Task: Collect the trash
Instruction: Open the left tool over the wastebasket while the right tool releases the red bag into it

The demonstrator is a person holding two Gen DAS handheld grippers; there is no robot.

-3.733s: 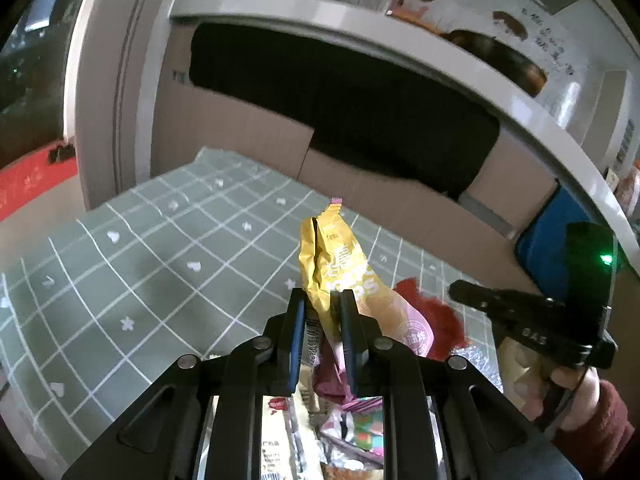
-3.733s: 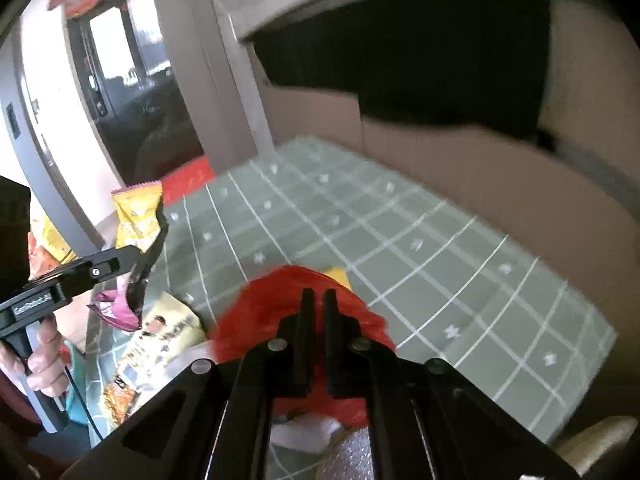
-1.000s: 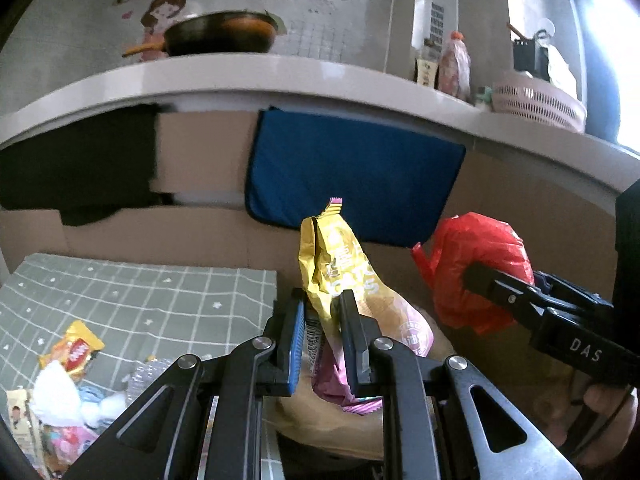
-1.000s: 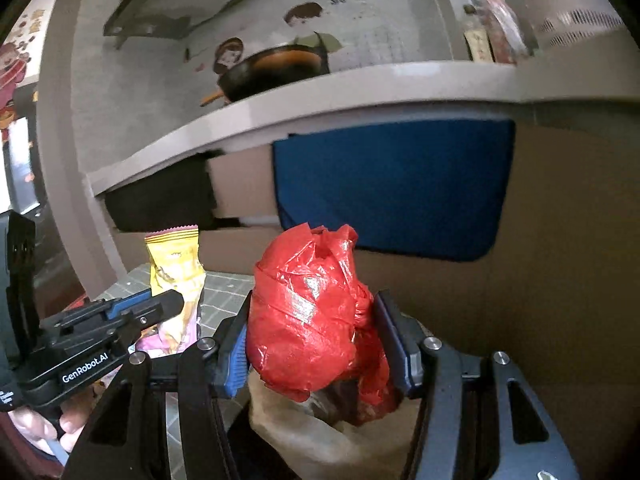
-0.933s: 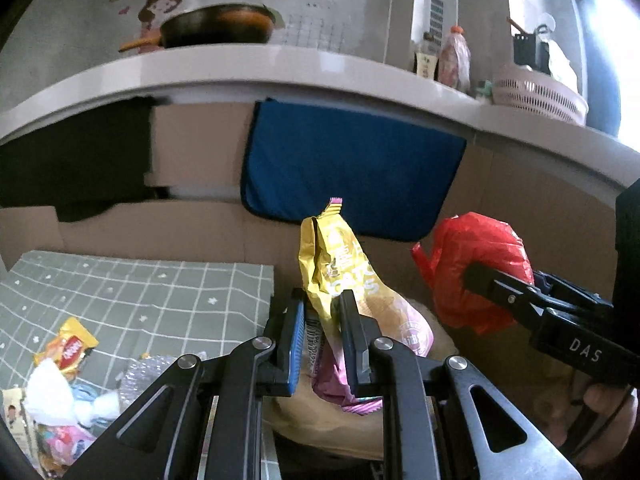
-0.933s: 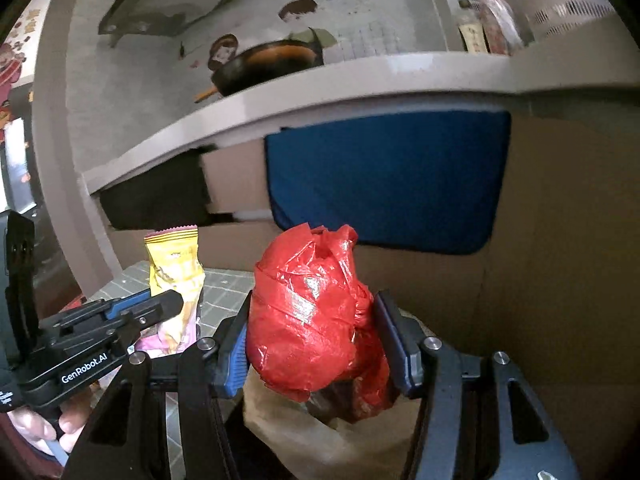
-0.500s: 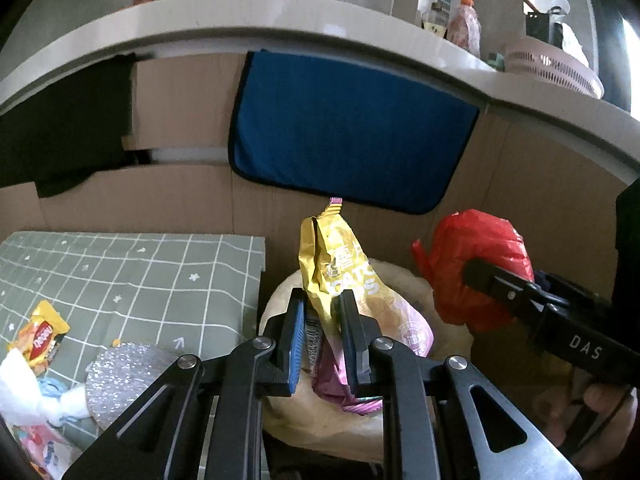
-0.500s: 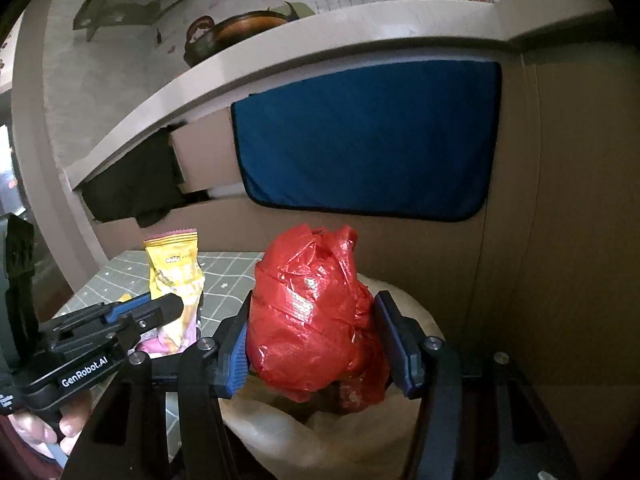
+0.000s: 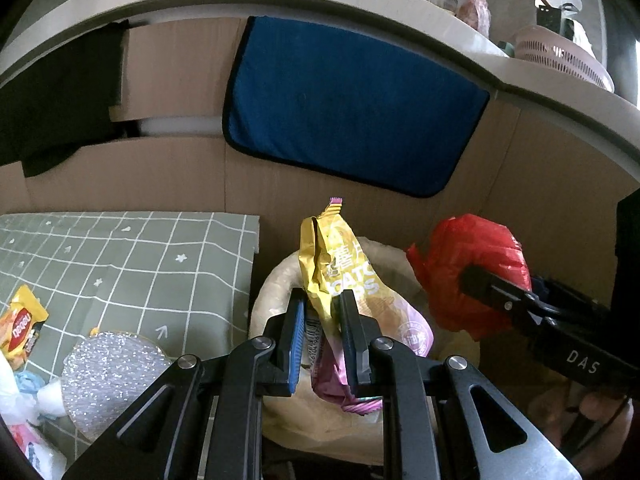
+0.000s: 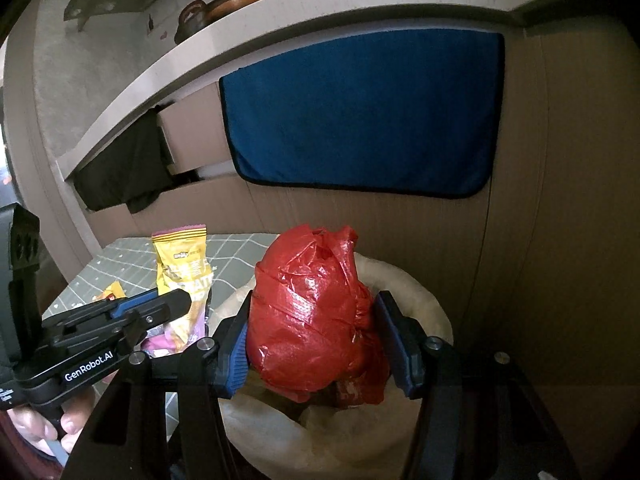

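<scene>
Red bag: crumpled plastic bag (image 10: 316,312) squeezed between the wide-set pads of the right gripper (image 10: 316,344); hanging right over the bin (image 10: 424,300)
Yellow wrapper: snack packet (image 9: 340,276) pinched upright in the narrow left gripper (image 9: 322,344); also above the bin, just off the table's (image 9: 160,256) edge

Wrist views — bin (image 9: 276,280) shared, close

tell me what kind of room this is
Most likely a home kitchen. A countertop runs overhead with a pan, bottles and a pink basket on it; a lined trash bin stands beside a grid-patterned mat.
</scene>
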